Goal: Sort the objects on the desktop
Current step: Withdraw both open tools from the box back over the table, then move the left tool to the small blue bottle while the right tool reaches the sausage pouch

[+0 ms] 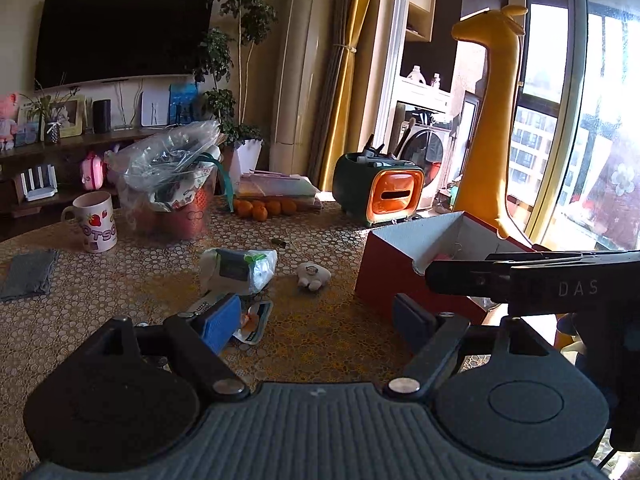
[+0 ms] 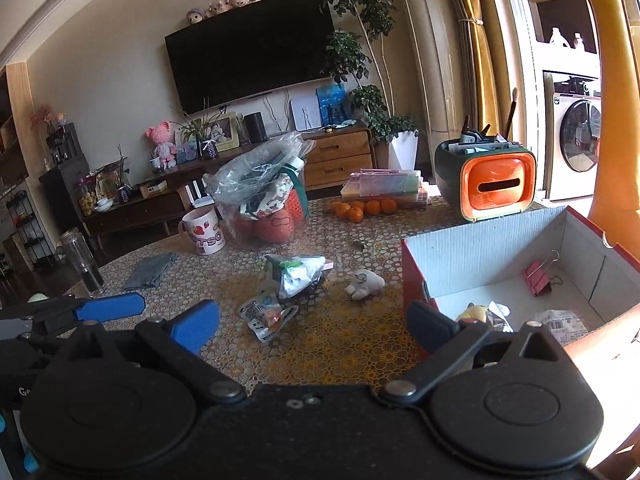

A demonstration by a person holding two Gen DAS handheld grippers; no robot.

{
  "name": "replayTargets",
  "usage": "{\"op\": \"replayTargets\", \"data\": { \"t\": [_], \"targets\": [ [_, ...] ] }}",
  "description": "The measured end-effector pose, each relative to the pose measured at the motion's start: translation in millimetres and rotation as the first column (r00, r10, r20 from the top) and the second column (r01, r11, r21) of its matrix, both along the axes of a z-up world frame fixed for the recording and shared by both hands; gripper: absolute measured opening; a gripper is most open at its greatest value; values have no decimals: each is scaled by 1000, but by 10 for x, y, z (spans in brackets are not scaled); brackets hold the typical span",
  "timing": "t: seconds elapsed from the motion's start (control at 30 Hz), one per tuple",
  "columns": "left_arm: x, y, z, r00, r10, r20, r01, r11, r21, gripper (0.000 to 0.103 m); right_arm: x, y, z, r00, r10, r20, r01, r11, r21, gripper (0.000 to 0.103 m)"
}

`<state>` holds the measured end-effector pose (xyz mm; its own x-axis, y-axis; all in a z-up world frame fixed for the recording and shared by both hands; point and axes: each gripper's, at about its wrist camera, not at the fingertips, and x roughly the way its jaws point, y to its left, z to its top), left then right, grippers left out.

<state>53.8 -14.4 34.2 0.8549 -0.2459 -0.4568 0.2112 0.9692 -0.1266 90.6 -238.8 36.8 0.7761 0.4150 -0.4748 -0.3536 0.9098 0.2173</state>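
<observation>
- Left gripper (image 1: 316,320) and right gripper (image 2: 314,326) hover with jaws spread wide, holding nothing.
- Small foil snack pouch (image 2: 267,317) lies on the table (image 2: 360,344) just left of the red box (image 2: 416,284).
- Probably light, crinkly, slippery; pinch its flat edge.

Wall TV (image 2: 250,46) above wooden cabinet (image 2: 340,156); potted plant (image 1: 244,60) beside; yellow giraffe toy (image 1: 490,120) near window.

The right tool (image 2: 314,328) gapes empty over the surface (image 2: 360,344), beside a red box (image 2: 416,276) holding a pink binder clip (image 2: 538,276).
</observation>
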Motion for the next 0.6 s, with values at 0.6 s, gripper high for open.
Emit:
{"op": "replayTargets", "data": {
  "t": [0.6],
  "targets": [
    [166, 589, -431, 991, 117, -66, -118, 993, -2, 95, 308, 735, -206, 996, 85, -12, -85, 993, -78, 101]
  ]
}}
